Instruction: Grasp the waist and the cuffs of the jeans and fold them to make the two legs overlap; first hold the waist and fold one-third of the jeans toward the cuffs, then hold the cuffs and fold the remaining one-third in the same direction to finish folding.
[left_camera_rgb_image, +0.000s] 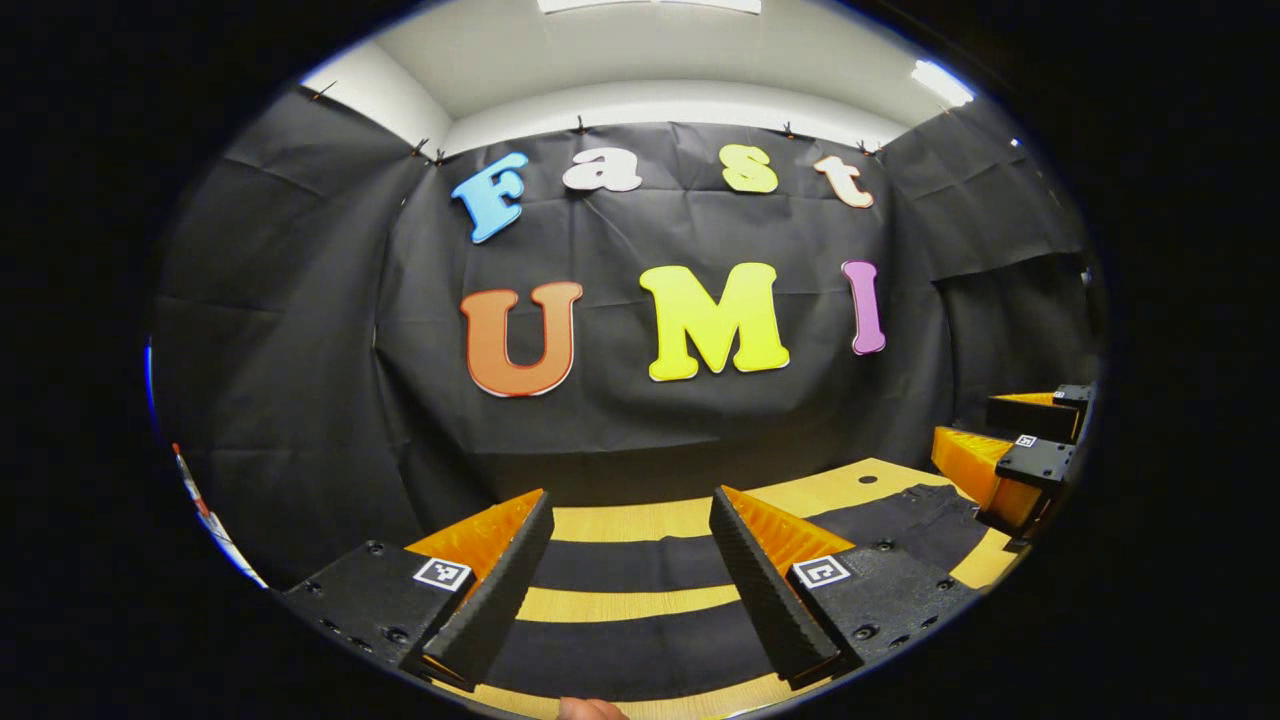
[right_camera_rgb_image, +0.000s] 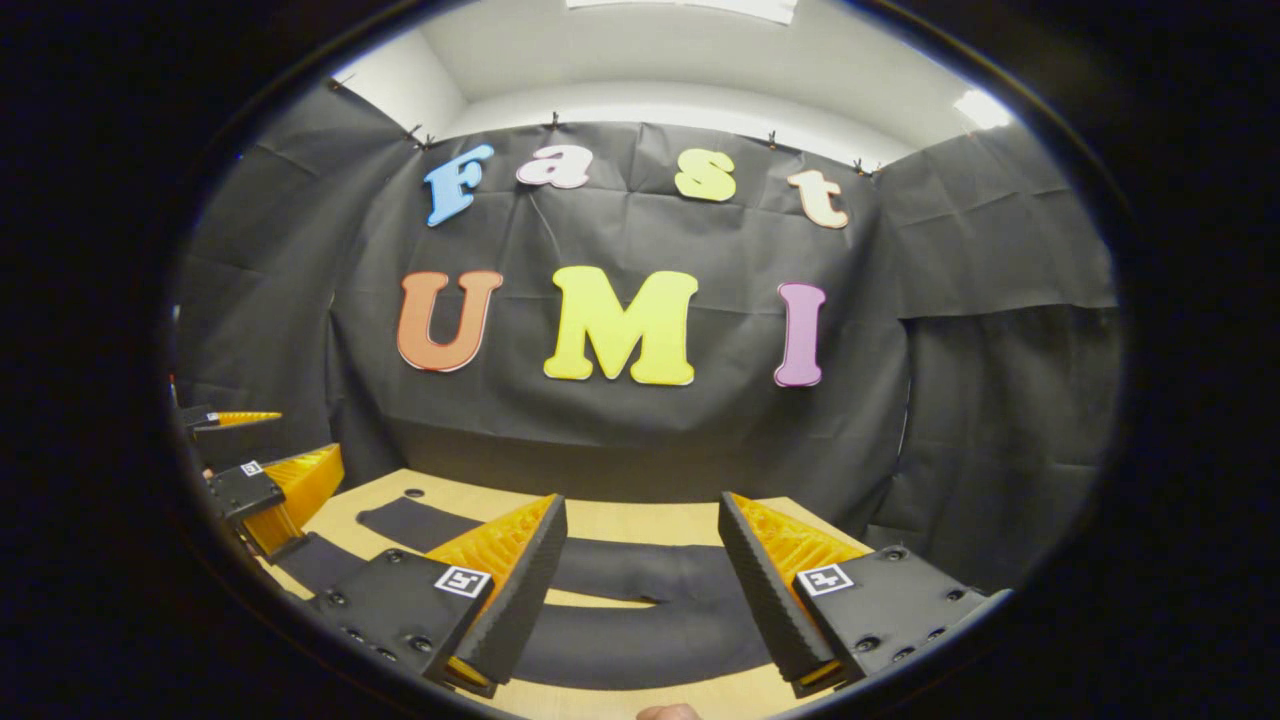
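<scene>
The jeans (left_camera_rgb_image: 630, 565) are seen spread flat on the wooden table (left_camera_rgb_image: 620, 520), in the lower middle of the left gripper view, as two dark bands with a strip of bare wood between them; the legs are thus still lying apart. In the right gripper view the same jeans (right_camera_rgb_image: 640, 640) are shown low in the frame, the two bands joining towards the lower right.

The left gripper (left_camera_rgb_image: 630, 575) is held above the cloth with its jaws spread wide and nothing between them. The right gripper (right_camera_rgb_image: 640, 585) is likewise held wide open and empty over the fabric. The right gripper is also caught at the right edge of the left gripper view, and the left gripper at the left edge of the right gripper view.

No fold has been made, so the task is judged to be at its very beginning: the approach before the first grasp. For the next move, each gripper would have to be lowered to the edge of the near leg, at the waist end and the cuff end, and closed on the cloth, so that one leg can be lifted over the other. Which end is the waist cannot be told for certain.
</scene>
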